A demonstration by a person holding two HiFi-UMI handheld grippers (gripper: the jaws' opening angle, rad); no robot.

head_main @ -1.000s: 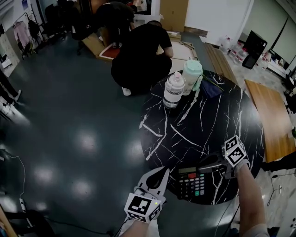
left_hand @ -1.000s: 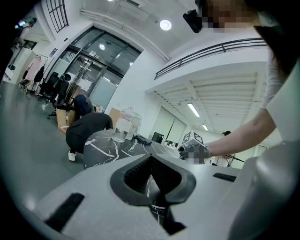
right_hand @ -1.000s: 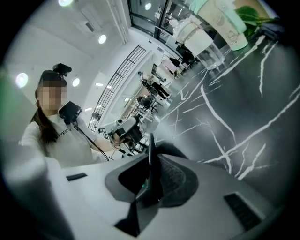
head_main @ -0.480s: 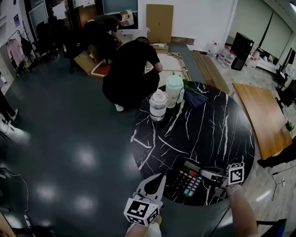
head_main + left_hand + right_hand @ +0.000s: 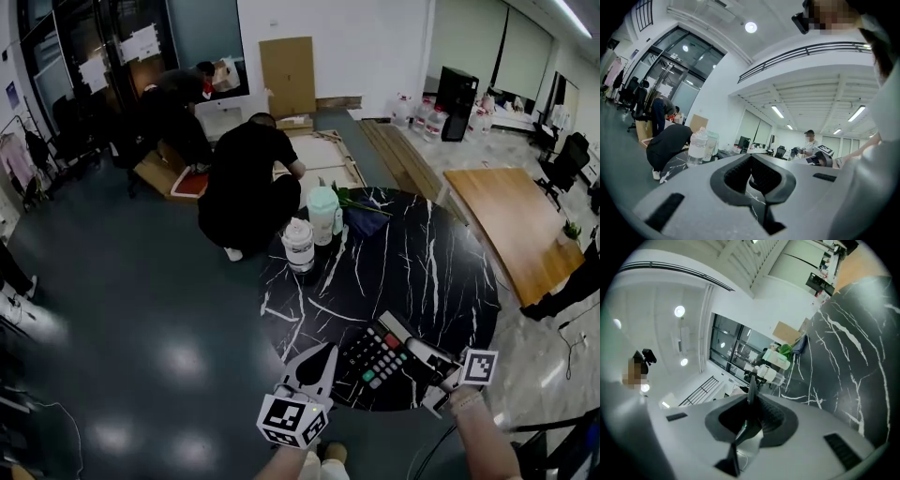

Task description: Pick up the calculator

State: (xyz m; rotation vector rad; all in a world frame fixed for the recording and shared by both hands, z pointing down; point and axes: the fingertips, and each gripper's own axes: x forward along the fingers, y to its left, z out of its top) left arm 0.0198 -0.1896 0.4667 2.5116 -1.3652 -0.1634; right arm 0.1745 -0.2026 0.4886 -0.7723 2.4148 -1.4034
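In the head view the calculator [image 5: 372, 354], black with coloured keys, hangs tilted over the near edge of the round black marble table [image 5: 403, 272]. My right gripper [image 5: 415, 356] is shut on its right end. From the right gripper view the calculator [image 5: 751, 389] shows edge-on as a thin dark plate pinched between the pads. Just left of the calculator, my left gripper [image 5: 317, 364] is shut with nothing in it. In the left gripper view its jaws [image 5: 751, 162] meet, with only the table and room beyond.
A white bottle [image 5: 298, 246], a mint-green container [image 5: 323, 214] and a dark blue cloth with green stems [image 5: 367, 217] stand at the table's far side. A person in black [image 5: 246, 187] crouches behind the table. A wooden tabletop [image 5: 511, 225] lies to the right.
Both grippers have risen. The calculator, flat on the table a second ago, now hangs tilted in the right gripper. The left gripper has stayed shut and empty.
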